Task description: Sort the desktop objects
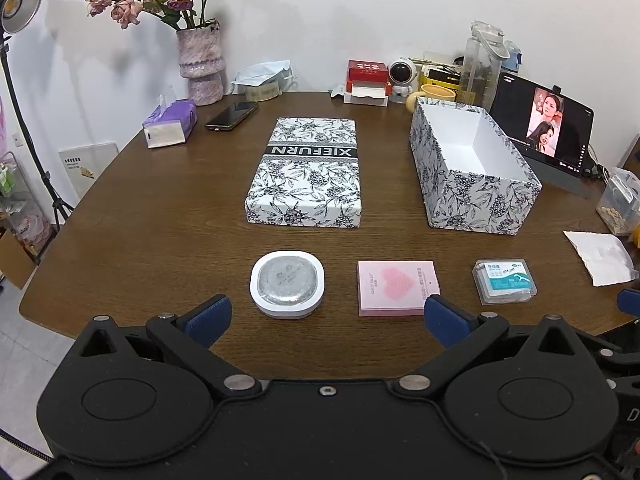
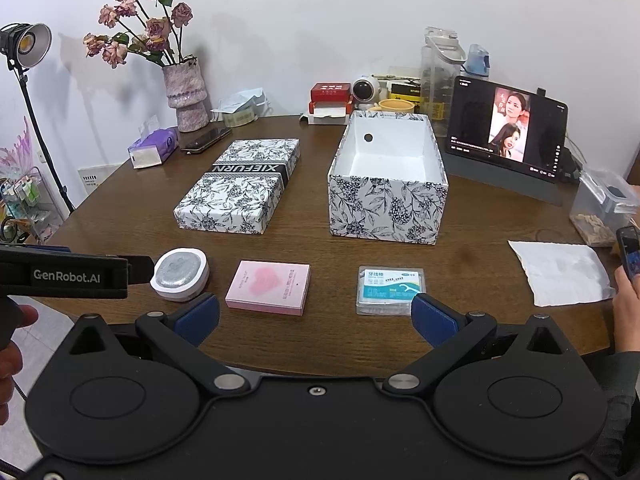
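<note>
Three small items wait in a row along the near bench edge, low in both frames:
- round white case, lower centre-left of my left view;
- pink card box, beside it and apart;
- clear floss-pick box, lower centre-right of my right view.

Destination, by my judgement: open floral box, empty, mid-right. Its lid lies flat beside it, mid-frame.

Left gripper: fingers spread wide, holding nothing, short of the case and pink box. Right gripper: likewise released, near the floss box.

Risks I note:
- low, flat items may slide off the near edge if the fingers nudge rather than pinch;
- smooth plastic could slip from the pads;
- tall box wall may catch a carried item;
- both grippers work close together and could collide.

Periphery: tablet, paper sheet.
</note>
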`<state>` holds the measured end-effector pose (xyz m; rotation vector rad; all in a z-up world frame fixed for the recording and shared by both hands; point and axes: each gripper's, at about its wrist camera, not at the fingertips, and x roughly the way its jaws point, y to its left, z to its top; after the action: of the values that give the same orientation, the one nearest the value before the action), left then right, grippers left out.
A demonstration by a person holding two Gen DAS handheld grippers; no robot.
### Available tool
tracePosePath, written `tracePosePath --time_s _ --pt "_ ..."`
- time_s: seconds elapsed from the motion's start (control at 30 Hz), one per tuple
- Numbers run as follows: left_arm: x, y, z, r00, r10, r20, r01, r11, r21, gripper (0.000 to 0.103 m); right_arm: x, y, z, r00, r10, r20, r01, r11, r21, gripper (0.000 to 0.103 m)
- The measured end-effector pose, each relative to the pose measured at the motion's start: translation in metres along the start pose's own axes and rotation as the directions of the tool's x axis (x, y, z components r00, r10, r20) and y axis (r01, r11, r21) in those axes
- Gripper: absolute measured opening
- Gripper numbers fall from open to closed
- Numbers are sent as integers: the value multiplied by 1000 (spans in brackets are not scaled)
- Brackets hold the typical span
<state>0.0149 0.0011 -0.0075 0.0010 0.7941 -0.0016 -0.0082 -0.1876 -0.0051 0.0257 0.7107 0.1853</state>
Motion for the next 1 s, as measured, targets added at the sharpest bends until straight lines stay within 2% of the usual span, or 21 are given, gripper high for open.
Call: tracePosePath --time_s 0.57,1.0 --pt "18 -3 8 999 16 -30 -16 1000 -8 103 17 -5 8 1000 18 -19 -18 1000 -12 103" --pt "48 -9 15 995 36 -89 -38 999 -21 103 41 -17 20 998 30 -47 -31 999 -29 103"
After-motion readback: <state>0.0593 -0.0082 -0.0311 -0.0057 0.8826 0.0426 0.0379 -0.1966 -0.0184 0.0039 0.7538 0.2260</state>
